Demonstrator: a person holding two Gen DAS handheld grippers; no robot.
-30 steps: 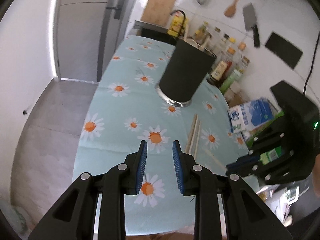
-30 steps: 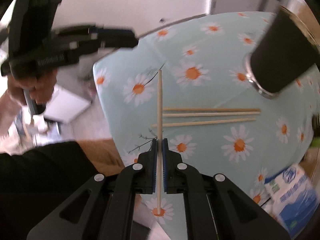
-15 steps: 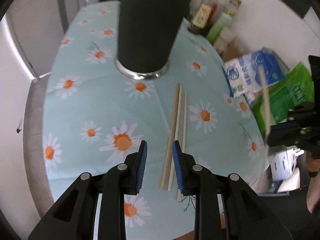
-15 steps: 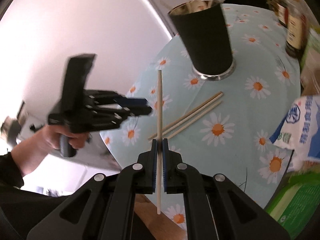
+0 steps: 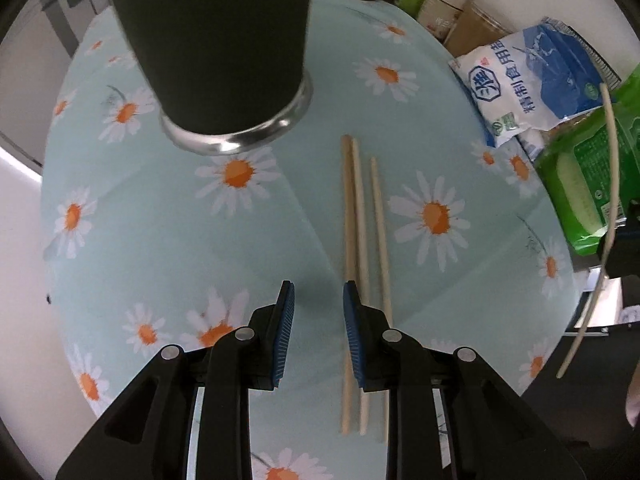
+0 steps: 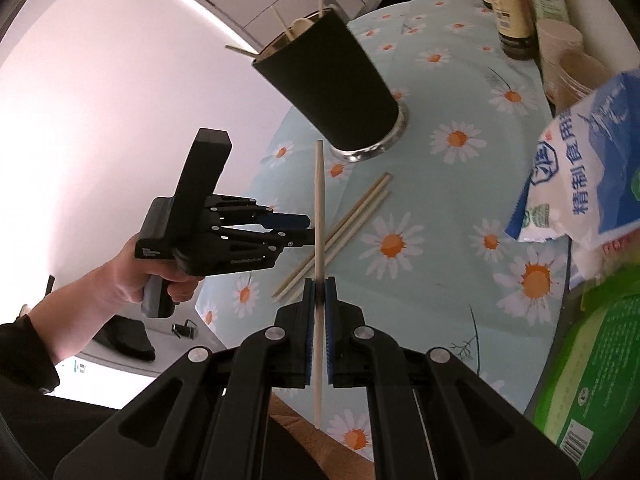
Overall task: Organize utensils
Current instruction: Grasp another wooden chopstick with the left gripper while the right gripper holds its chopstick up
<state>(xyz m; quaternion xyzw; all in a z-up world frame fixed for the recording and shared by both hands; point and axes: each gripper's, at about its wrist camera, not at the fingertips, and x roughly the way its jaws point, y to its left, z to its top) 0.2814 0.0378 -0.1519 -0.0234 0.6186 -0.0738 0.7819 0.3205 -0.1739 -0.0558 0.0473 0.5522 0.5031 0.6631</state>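
Three wooden chopsticks [image 5: 362,216] lie side by side on the daisy tablecloth [image 5: 160,240], in front of a tall black utensil cup [image 5: 216,40] with a steel base. My left gripper [image 5: 318,300] is open and low over the cloth, its right pad next to the chopsticks' near ends. My right gripper [image 6: 319,292] is shut on a single chopstick [image 6: 319,208], held upright above the table; that chopstick also shows in the left wrist view [image 5: 610,184]. The cup [image 6: 332,92] holds several wooden utensils. The left gripper [image 6: 292,228] hovers beside the lying chopsticks [image 6: 344,224].
A blue-and-white salt bag [image 5: 532,76] and a green packet [image 5: 588,176] lie at the table's right side. Sauce bottles [image 6: 512,12] and jars stand at the far edge. The table edge is close below both grippers.
My left gripper has moved forward and down toward the three lying chopsticks. My right gripper has lifted its chopstick and swung toward the cup.
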